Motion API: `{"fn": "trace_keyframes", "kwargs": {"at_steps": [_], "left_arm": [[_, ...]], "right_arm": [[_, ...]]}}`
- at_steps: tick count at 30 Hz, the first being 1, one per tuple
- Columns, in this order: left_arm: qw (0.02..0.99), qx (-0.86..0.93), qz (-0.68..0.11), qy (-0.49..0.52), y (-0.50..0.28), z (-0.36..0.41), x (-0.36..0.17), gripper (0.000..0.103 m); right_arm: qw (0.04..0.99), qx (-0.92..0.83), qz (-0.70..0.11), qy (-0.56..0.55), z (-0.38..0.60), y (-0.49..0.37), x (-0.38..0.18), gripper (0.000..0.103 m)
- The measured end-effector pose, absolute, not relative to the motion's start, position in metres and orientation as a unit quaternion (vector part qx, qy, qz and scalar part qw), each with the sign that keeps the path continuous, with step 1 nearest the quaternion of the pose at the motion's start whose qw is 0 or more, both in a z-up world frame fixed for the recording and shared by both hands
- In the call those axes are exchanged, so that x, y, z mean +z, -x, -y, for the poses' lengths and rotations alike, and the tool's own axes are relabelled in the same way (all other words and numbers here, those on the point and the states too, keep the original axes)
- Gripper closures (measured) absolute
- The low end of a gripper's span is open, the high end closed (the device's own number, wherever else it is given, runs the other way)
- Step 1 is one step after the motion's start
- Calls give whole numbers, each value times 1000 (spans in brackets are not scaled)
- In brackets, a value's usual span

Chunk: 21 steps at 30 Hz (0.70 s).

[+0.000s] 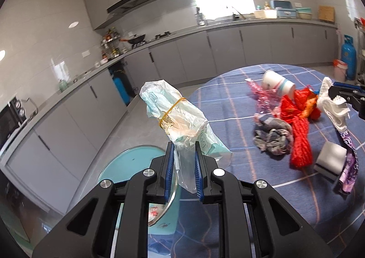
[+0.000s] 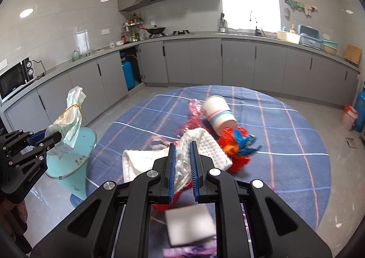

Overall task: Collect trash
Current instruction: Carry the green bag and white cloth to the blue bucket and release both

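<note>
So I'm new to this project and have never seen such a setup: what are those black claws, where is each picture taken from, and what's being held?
The black claws are two hand-held grippers; a person carries one in each hand, and each has a wide-angle camera looking along its two fingers. One picture comes from the left gripper, the other from the right gripper.

The left one is shut on a crumpled plastic bag tied with a rubber band, above a pale blue bin. The right one is shut on a white cloth.

On the round table with a blue checked tablecloth lie a tipped paper cup, red netting, pink plastic wrap, a grey rag, a white block and a purple wrapper.
</note>
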<state>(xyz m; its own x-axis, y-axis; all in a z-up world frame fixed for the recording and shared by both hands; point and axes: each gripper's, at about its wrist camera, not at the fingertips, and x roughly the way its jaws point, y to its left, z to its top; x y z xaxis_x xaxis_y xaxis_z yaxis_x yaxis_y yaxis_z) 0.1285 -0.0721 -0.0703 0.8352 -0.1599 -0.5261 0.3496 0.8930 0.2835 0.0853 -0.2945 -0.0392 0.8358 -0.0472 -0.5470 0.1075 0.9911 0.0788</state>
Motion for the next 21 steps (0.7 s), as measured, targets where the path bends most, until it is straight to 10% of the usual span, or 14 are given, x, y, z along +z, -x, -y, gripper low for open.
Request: {"fn": "trace_keyframes", "kwargs": {"at_steps": [21], "left_arm": [[947, -38, -272, -165, -154, -6, -61, 86]], "right_arm": [[959, 66, -273, -36, 211, -141, -31, 90]]}}
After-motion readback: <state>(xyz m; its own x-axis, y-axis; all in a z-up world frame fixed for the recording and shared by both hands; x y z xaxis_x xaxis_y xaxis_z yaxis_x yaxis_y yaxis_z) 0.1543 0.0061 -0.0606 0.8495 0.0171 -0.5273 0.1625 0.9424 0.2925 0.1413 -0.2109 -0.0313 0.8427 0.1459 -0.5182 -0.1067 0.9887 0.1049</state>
